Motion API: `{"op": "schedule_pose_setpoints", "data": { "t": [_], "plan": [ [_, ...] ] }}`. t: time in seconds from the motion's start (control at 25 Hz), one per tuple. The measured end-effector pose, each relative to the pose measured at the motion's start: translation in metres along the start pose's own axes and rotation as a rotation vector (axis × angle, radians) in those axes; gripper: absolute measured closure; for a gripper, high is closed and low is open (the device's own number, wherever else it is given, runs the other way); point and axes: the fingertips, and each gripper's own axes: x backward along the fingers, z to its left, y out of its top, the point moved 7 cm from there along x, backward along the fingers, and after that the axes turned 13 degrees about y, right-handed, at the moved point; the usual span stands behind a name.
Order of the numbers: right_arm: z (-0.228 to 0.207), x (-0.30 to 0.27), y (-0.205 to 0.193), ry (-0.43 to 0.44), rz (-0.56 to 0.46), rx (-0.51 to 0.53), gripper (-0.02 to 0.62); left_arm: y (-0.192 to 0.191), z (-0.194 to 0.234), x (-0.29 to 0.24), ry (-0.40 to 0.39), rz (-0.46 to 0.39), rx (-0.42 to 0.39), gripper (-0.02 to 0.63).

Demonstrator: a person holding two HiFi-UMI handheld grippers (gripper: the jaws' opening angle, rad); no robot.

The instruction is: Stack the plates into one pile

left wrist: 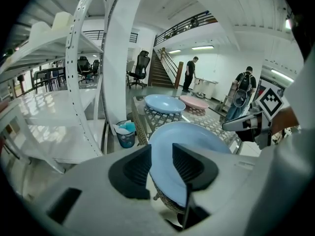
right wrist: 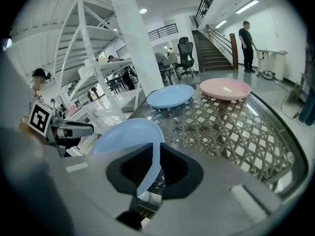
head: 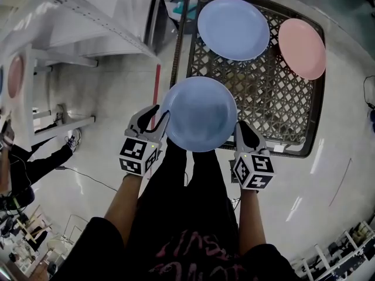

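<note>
The woven table (head: pixel 275 98) had a blue plate (head: pixel 233 28) and a pink plate (head: pixel 302 48) on its far side. A second blue plate (head: pixel 199 114) was over the near corner. The left gripper (head: pixel 159 116) had its jaws apart around the rim. The right gripper (head: pixel 241 127) pinched the rim.

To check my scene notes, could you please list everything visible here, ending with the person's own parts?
near plate: one, light blue, table's near left corner, between both grippers
far plate: one, light blue, table's far side
pink plate: one, pink, table's far right edge
table: one, dark lattice top
shelving: one, white, left of table
bin: one, blue contents, floor beside table
office chairs: several, black, background
bystanders: two, dark clothes, near the stairs
left gripper: one, black-and-white, jaws apart around near plate's rim
right gripper: one, black-and-white, jaws closed on that rim
</note>
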Motion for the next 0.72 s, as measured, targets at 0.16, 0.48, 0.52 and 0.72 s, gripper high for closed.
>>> {"op": "schedule_pose_setpoints", "data": {
  "t": [0.16, 0.48, 0.52, 0.72],
  "plan": [
    [-0.005, -0.008, -0.005, -0.014, 0.03, -0.033, 0.49, -0.008, 0.002, -0.014, 0.006, 0.046, -0.007, 0.391],
    [-0.013, -0.027, -0.017, -0.022, 0.105, -0.051, 0.434, -0.023, 0.01, -0.033, 0.021, 0.095, 0.023, 0.371],
    [-0.014, -0.029, -0.017, -0.023, 0.11, -0.051, 0.434, -0.025, 0.011, -0.035, 0.021, 0.102, 0.026, 0.371],
    [-0.015, -0.037, -0.023, -0.011, 0.14, -0.06, 0.428, -0.034, 0.009, -0.042, 0.022, 0.127, 0.053, 0.387]
  ]
}}
